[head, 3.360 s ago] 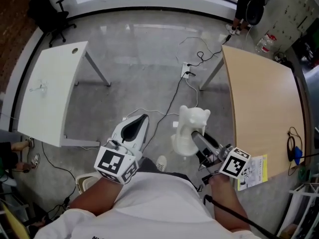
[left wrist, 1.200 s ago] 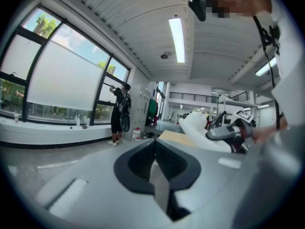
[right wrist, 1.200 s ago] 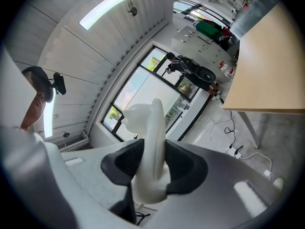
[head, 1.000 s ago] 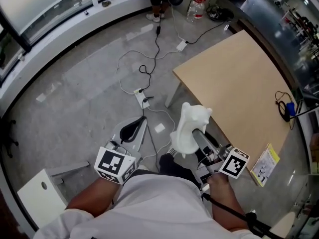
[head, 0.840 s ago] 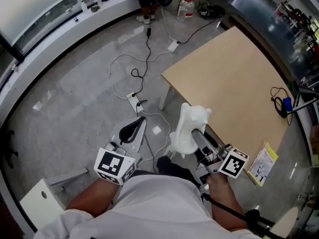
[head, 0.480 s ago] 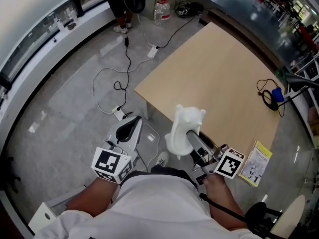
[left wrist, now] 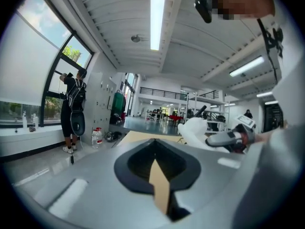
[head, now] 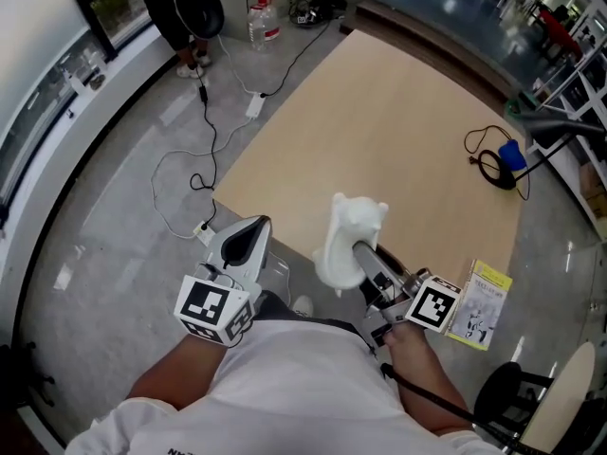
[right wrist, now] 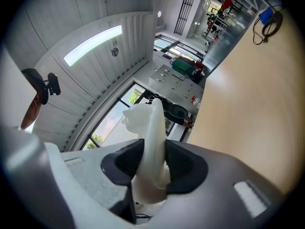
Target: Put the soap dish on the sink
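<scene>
The soap dish (head: 349, 237) is white and bear-shaped; it stands on edge between the jaws of my right gripper (head: 362, 257), which is shut on it over the near corner of a light wooden table (head: 398, 121). In the right gripper view the soap dish (right wrist: 151, 128) sticks up from the right gripper (right wrist: 153, 168). My left gripper (head: 248, 232) is shut with nothing in it, just off the table's left edge. In the left gripper view the left gripper (left wrist: 159, 182) points level, with the soap dish (left wrist: 199, 131) at the right. No sink is in view.
On the table lie a black cable with a blue part (head: 500, 161) and a yellow booklet (head: 479, 306) at the near right edge. Cables (head: 204, 150) trail over the grey floor at the left. A person (head: 180, 8) and a water bottle (head: 263, 22) are at the far left.
The view has swung round: the wooden table has slid from the right to lie under and ahead of both grippers. The dish stays in the right gripper; the left stays shut.
</scene>
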A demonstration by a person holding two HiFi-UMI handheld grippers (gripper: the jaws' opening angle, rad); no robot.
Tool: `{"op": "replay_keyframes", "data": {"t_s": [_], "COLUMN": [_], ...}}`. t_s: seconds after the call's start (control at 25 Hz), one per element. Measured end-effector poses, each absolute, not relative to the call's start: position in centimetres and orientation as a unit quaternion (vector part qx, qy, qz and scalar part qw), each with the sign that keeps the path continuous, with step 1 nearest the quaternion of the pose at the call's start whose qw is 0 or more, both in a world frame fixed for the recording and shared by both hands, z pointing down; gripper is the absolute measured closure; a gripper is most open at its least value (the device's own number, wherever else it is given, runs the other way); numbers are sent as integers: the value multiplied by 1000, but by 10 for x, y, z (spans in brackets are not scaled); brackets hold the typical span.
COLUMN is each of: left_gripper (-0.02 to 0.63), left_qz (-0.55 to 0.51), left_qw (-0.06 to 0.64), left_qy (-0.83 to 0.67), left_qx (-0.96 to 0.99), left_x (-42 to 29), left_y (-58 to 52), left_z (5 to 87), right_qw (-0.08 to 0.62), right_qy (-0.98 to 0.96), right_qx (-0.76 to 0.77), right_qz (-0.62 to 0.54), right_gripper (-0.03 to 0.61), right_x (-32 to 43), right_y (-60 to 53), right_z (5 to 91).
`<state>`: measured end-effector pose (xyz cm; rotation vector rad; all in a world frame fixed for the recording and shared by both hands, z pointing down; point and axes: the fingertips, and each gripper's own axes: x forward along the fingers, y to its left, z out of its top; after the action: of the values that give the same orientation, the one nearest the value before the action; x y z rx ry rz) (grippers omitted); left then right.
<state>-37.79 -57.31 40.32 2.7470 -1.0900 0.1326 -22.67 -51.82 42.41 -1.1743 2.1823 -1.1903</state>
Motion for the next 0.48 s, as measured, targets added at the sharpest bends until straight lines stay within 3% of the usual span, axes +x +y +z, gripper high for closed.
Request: {"op": "replay_keyframes", "data": {"t_s": [0.48], "left_gripper": [607], "left_qz": [85], "left_qw": [83], "left_qy": [-277], "left_qx": [953], "left_x": [-329], "left_y": [-617], "left_z": [406], "right_qw": [224], "right_qy": [733], "right_qx": [-476], "right_qz": [-431], "right_gripper": [439], "right_x": [-203], "right_y": [-548], "right_z": [432]}}
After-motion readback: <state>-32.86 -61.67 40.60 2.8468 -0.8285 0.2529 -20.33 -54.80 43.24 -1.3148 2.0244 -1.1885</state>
